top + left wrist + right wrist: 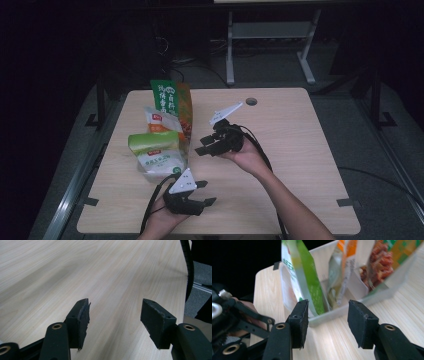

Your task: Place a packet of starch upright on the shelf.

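While the right tool hung just beside the bin, its jaws stood apart with nothing between them. No pad touched a bag. That tool pointed toward the bags from their right in the high view, held in the person's right hand.

Three bags stood upright in the clear bin at the left part of the surface. A green bag stood nearest the person. A white and orange bag stood in the middle, just behind it. A tall bag with a green top and red food on its front stood farthest back. In the right gripper view, thin white walls split the bin into parts, and each bag sat in its own part. The green bag leaned a little there, close to the tool's jaws but not touching them.

The left tool rested low near the front edge of the surface, in the left hand. Its jaws were spread too, and only bare wood lay between them. It sat just in front of the bin, apart from the bags. The two tools were near each other but did not touch.
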Motion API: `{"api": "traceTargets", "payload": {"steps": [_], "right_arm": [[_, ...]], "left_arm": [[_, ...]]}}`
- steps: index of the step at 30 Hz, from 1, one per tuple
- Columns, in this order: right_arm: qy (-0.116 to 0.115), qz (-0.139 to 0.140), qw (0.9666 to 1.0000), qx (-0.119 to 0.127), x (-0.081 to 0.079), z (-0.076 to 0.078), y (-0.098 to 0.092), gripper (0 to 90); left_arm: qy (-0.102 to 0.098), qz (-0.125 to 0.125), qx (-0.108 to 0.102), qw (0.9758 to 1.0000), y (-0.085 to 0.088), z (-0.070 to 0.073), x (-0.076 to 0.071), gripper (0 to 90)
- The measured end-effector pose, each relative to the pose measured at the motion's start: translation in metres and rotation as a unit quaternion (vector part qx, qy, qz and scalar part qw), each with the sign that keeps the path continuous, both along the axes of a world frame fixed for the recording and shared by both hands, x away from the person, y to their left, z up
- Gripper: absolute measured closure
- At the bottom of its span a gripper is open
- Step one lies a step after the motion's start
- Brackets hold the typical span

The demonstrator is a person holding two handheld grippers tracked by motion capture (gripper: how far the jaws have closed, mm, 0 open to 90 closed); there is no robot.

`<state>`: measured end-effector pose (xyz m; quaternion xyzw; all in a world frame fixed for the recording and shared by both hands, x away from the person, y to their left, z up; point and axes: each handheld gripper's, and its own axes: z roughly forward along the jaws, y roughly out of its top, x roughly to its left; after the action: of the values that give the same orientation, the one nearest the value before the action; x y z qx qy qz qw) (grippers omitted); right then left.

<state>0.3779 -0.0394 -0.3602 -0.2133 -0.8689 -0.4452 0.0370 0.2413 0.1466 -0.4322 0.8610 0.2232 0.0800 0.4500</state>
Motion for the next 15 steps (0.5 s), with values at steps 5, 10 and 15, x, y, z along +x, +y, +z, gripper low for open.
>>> {"api": "traceTargets", "payload": {"steps": [5,10,15], "right_arm": [[0.002,-0.017,0.9998,-0.003,0.002,-0.003,-0.014,44.5],[0.004,-0.029,0.9995,-0.010,0.003,-0.003,-0.024,39.8],[0.004,-0.038,0.9992,-0.013,0.004,-0.003,-0.032,38.4]], "left_arm": [[0.002,0.001,0.001,1.0000,0.000,0.000,0.001,39.0],[0.002,0.002,0.004,1.0000,0.001,0.000,0.002,37.6],[0.003,0.004,0.002,1.0000,0.002,0.000,0.002,37.2]]}}
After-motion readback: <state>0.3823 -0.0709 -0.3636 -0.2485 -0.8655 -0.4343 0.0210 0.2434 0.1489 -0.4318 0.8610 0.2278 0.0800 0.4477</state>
